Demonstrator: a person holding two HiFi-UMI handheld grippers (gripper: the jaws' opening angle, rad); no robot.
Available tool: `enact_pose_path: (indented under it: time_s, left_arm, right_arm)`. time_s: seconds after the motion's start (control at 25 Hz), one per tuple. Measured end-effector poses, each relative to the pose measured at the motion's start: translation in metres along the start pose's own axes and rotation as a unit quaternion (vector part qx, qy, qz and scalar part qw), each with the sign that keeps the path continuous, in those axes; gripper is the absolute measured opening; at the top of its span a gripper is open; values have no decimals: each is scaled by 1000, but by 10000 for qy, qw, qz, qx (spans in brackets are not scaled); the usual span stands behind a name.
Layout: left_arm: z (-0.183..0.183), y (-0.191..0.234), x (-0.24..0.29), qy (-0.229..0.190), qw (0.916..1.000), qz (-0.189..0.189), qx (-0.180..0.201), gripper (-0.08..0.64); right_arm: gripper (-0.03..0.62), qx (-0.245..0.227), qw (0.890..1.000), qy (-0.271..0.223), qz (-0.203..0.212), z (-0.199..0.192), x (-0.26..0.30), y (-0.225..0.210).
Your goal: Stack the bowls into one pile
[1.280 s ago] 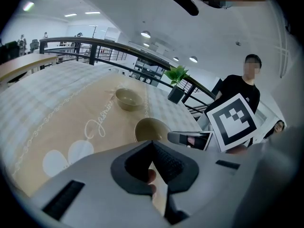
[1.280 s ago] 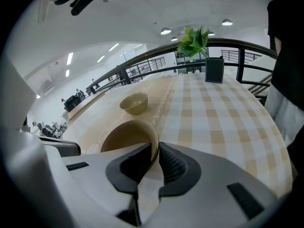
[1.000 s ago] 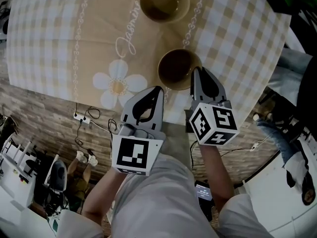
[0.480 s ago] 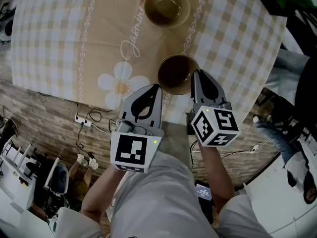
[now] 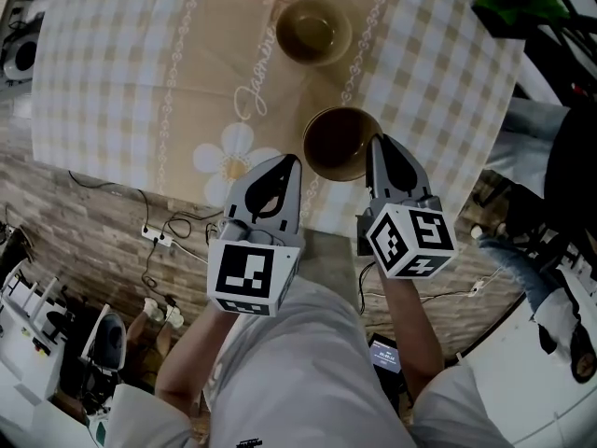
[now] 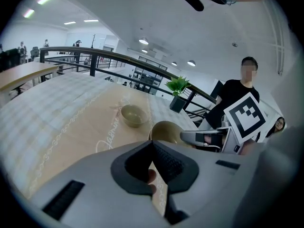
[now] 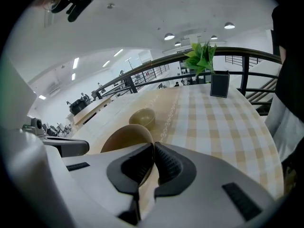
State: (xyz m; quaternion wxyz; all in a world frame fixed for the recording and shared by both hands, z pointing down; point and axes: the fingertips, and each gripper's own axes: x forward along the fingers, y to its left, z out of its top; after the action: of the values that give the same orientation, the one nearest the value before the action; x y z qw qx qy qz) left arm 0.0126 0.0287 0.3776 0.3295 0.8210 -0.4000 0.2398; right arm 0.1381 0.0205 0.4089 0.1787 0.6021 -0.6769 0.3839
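Two tan bowls are on a checked tablecloth [image 5: 121, 73]. The far bowl [image 5: 315, 31] [image 7: 142, 117] [image 6: 132, 115] stands alone up the cloth's beige middle strip. The near bowl [image 5: 340, 144] [image 7: 124, 137] [image 6: 166, 131] is by the table's front edge. My right gripper [image 5: 376, 142] [image 7: 153, 147] is shut on its right rim, and the bowl looks tipped up in the right gripper view. To the left of that bowl my left gripper [image 5: 292, 161] [image 6: 153, 145] is shut with nothing in it, apart from the bowl.
A potted green plant [image 7: 203, 57] [image 6: 177, 86] stands at the table's far right corner. A railing [image 6: 95, 56] runs behind the table. A person in black [image 6: 240, 91] stands at the right. Cables and a power strip [image 5: 154, 236] lie on the floor below the table edge.
The head view has shifted, so the table shows lower in the picture. My right gripper keeps its hold on the near bowl's rim. The left gripper stays shut beside it.
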Motion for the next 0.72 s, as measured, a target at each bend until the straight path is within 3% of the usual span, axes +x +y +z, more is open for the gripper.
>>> enact_pose_path:
  time_s: [0.48, 0.72]
  left_arm:
    - [56, 1, -16, -332, 9992, 23, 231, 18]
    - [71, 21, -5, -331, 9988, -43, 352, 18]
  right_arm:
    - [41, -342, 9987, -339, 136, 57, -5, 21]
    - [41, -398, 9981, -439, 139, 78, 21, 32]
